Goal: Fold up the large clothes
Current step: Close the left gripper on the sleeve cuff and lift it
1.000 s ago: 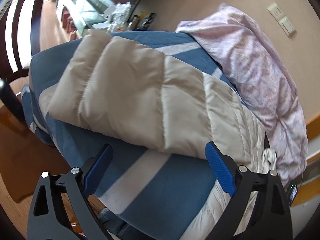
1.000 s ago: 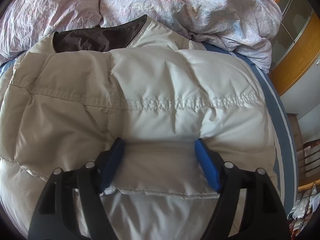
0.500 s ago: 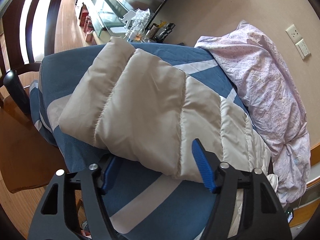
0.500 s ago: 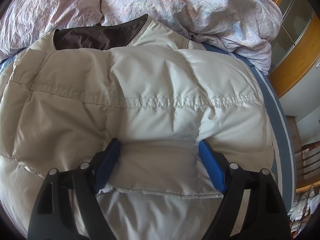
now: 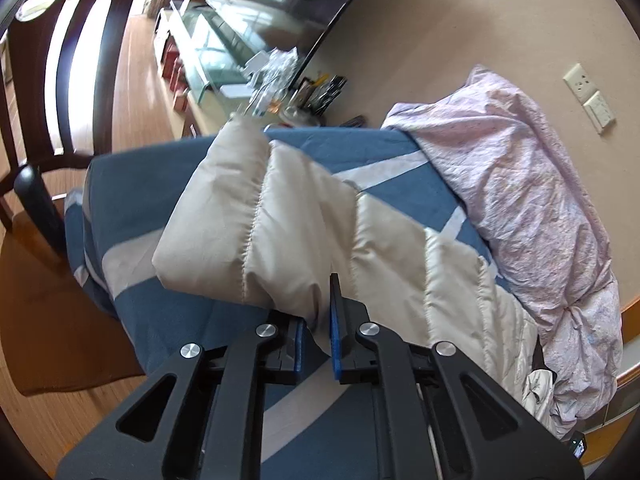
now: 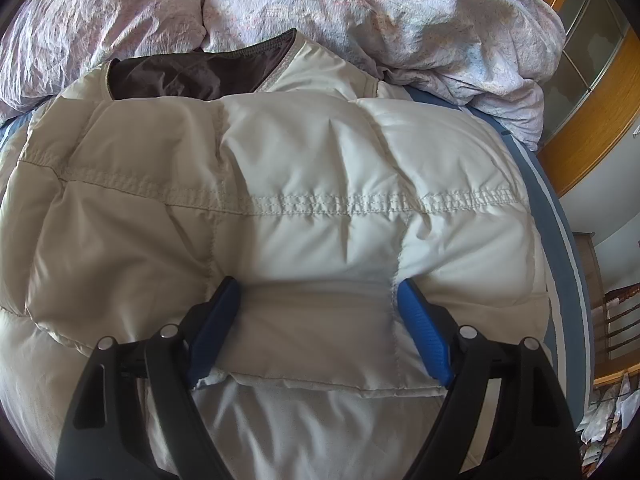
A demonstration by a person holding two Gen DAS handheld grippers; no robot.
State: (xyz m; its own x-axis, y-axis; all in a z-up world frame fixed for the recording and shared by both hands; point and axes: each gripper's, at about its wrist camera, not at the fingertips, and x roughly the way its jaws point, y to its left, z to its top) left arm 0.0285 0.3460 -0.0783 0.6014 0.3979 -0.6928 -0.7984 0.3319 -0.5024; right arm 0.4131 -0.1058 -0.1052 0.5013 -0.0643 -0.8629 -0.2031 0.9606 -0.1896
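The beige quilted puffer jacket [image 5: 304, 224] lies on the blue-and-white striped bedsheet [image 5: 168, 320], stretching ahead of the left gripper [image 5: 316, 336]. The crumpled pink duvet [image 6: 360, 12] lies beyond the right gripper [image 6: 316, 320], behind the jacket; in the left wrist view it lies right of it.

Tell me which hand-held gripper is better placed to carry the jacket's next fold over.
Left, probably. The left hand-held gripper is shut on the edge of the beige puffer jacket, ready to lift it. The right hand-held gripper stands open, its pads straddling a panel without pinching it.
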